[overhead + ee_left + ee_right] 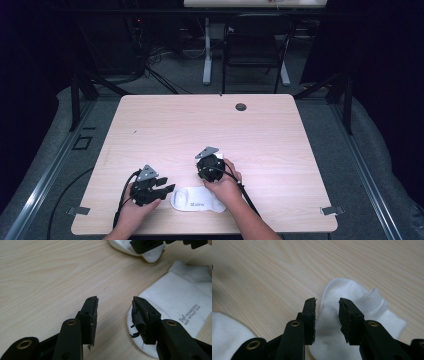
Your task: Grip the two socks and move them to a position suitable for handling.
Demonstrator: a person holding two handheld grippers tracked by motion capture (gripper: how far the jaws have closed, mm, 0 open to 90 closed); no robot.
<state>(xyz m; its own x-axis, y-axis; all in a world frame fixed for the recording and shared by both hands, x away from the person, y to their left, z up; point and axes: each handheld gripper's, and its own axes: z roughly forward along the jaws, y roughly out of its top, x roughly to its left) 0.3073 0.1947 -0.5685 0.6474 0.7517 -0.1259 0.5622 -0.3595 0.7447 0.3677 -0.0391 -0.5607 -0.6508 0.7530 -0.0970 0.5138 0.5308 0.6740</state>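
Note:
A white sock with small printed lettering lies flat near the table's front edge, between the two hands. My left gripper is open just left of it, and its right jaw hangs over the rounded end of that sock. A second white sock with a ribbed cuff lies a little farther in. My right gripper is open right over it, one jaw on each side of a raised fold. In the high view the right gripper points down and covers most of this sock.
The light wooden table has a round cable hole near its far edge. A black chair and a white desk leg stand beyond the table. Cables trail from both grippers toward the front edge.

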